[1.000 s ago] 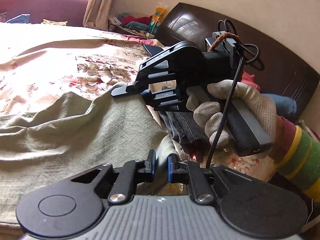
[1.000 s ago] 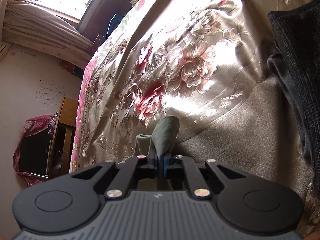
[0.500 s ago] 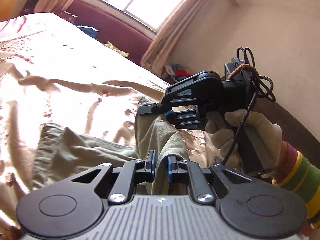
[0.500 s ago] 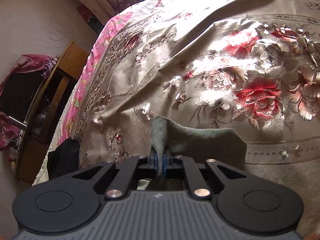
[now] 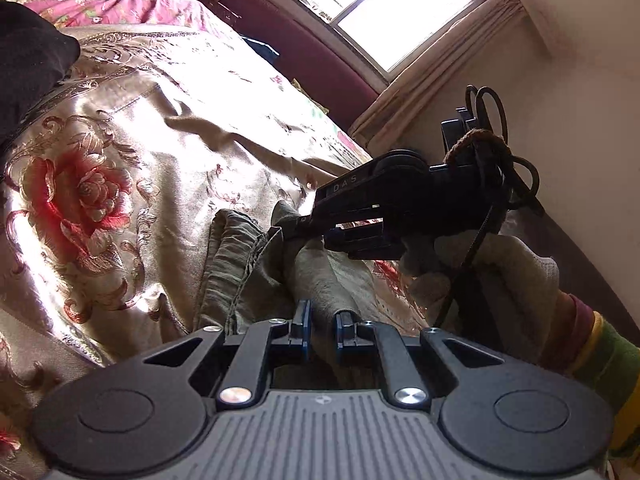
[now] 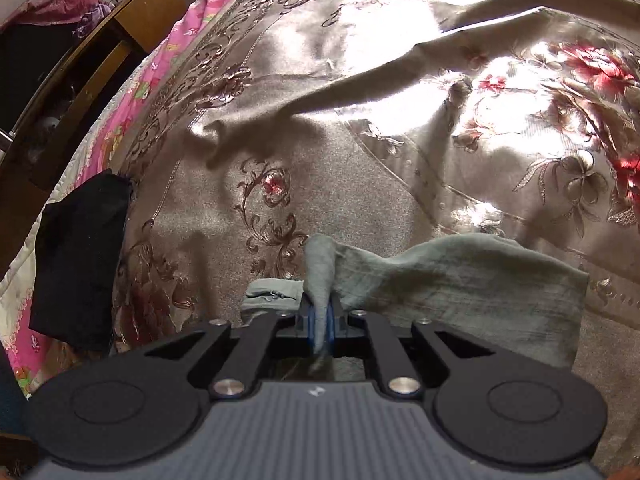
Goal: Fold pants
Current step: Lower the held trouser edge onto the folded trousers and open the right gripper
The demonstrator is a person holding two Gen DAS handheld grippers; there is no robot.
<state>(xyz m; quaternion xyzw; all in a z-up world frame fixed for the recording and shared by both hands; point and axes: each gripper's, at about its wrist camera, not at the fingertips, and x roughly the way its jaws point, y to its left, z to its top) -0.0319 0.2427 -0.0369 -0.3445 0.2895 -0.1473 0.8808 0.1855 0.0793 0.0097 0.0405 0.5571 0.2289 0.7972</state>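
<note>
The olive-green pants [image 5: 248,264] lie bunched on the floral bedspread, gathered waistband to the left. My left gripper [image 5: 322,326] is shut on a fold of the pants at the near edge. My right gripper [image 5: 298,226], held by a gloved hand, shows in the left wrist view gripping the cloth just beyond. In the right wrist view my right gripper [image 6: 320,320] is shut on a pinched ridge of the pants [image 6: 460,280], which spread to the right.
A black garment [image 6: 80,260] lies at the bed's left edge, also in the left wrist view [image 5: 28,56]. A wooden cabinet [image 6: 68,80] stands beside the bed. A window [image 5: 380,8] with curtains and a maroon ledge sit beyond the bed.
Both grippers have carried the pants' edge across the bed toward the waistband, folding the cloth over. Both stay shut on the cloth.
</note>
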